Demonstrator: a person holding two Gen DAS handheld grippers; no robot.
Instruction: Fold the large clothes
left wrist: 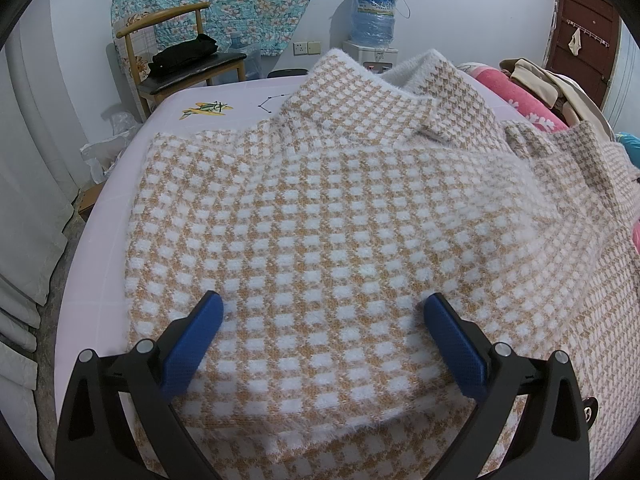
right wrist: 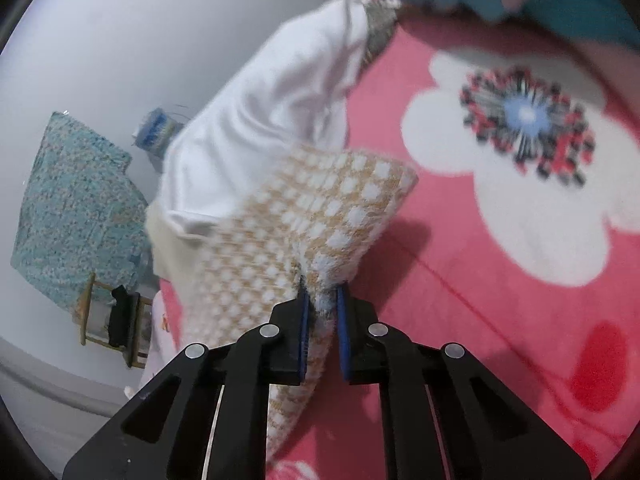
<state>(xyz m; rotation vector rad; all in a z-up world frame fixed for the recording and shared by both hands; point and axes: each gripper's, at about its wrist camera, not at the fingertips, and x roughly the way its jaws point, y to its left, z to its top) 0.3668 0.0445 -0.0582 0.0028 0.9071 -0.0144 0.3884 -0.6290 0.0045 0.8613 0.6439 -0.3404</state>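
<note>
The right gripper (right wrist: 322,292) is clenched on a fuzzy edge of the checked garment (left wrist: 320,216). The left gripper (left wrist: 323,312) hovers released above it, the chair (left wrist: 180,60) at eleven o'clock.

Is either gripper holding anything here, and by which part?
Right gripper pinches the checked knit garment at a bunched edge. Left gripper is open over it, holding nothing.

Checked garment (left wrist: 320,216) on pink-sheeted bed (left wrist: 96,280)
</note>
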